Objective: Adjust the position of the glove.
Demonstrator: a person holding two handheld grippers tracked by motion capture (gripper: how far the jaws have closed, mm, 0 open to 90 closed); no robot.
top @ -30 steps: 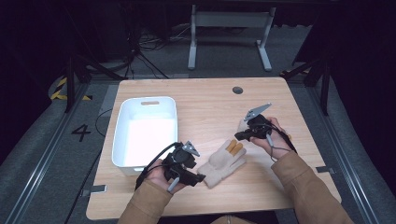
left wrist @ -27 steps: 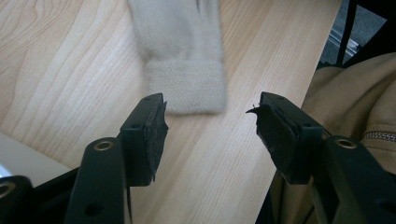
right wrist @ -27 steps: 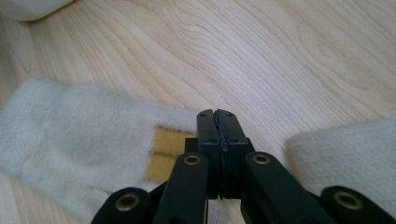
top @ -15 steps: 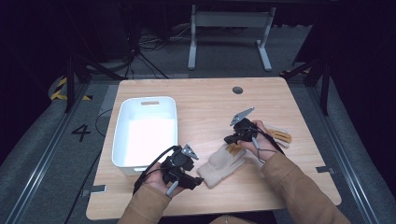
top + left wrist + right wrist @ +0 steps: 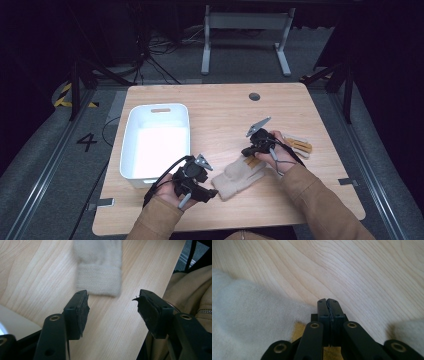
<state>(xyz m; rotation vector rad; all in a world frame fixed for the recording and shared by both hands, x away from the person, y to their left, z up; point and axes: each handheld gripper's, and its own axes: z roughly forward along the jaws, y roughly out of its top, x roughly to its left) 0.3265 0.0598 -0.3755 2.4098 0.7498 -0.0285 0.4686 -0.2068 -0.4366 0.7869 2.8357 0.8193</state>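
A cream knitted glove (image 5: 237, 175) lies flat near the table's front edge, between my two grippers. My left gripper (image 5: 206, 189) sits just left of it; in the left gripper view its jaws (image 5: 111, 300) stand open with bare wood between them, a short way from the glove's ribbed cuff (image 5: 98, 277). My right gripper (image 5: 250, 151) is low over the glove's far end, by its fingers. In the right gripper view its jaws (image 5: 328, 301) are shut with nothing between them, the tips over wood beside the glove (image 5: 244, 315).
A white plastic bin (image 5: 159, 107) stands on the left half of the wooden table (image 5: 225, 110). A second cream glove with tan stripes (image 5: 298, 145) lies right of the right hand. A small dark round hole (image 5: 254, 96) is near the far edge.
The right gripper has come down and to the left, onto the finger end of the near glove, uncovering the striped glove behind it. The left gripper has stayed put.
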